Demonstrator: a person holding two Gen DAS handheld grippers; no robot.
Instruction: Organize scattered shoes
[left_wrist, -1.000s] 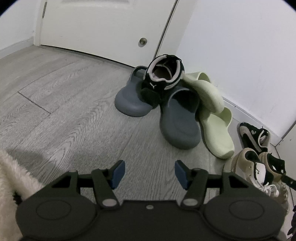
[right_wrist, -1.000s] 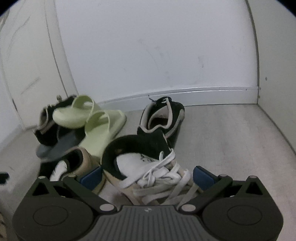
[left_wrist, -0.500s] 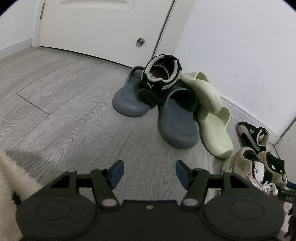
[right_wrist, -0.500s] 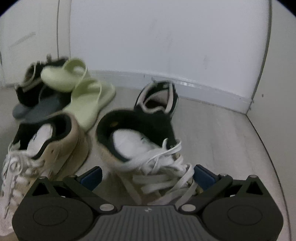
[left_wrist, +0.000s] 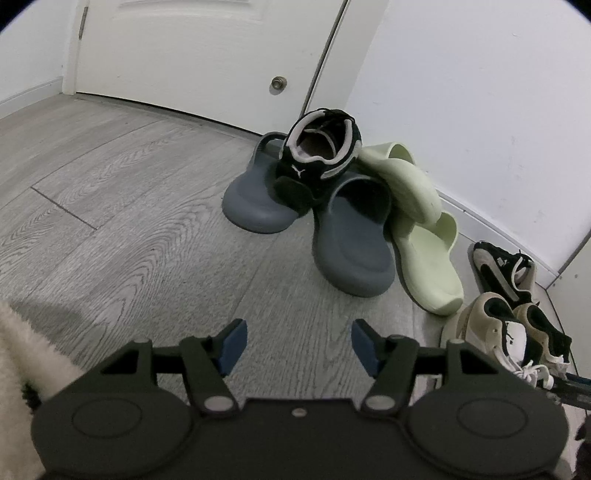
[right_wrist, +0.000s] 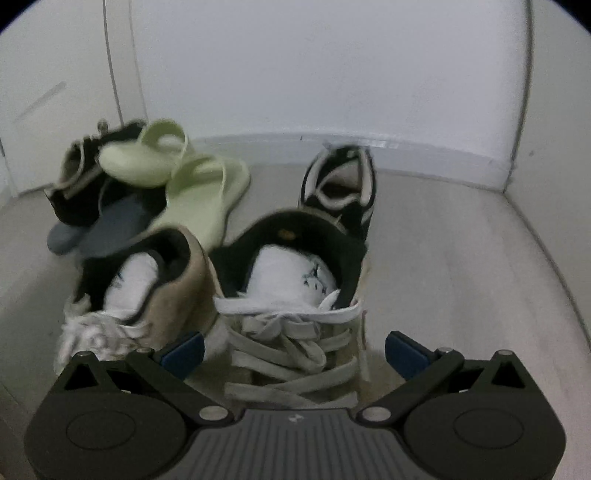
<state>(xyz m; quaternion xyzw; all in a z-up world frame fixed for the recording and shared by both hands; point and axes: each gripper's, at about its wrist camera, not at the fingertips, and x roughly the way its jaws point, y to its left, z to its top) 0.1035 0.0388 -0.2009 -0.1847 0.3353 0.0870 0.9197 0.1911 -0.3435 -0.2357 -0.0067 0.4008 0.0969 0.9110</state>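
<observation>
Right gripper (right_wrist: 293, 349) spread wide, straddling the laced front of a tan sneaker (right_wrist: 295, 295) on the floor, beside its mate (right_wrist: 147, 291). Left gripper (left_wrist: 295, 345) released, empty, above bare floor (left_wrist: 129, 221) near the slipper pile (left_wrist: 351, 236).

grey-blue clogs (left_wrist: 351, 254), pale green slides (left_wrist: 428, 266), wood-grain grey floor (left_wrist: 129, 221)
</observation>
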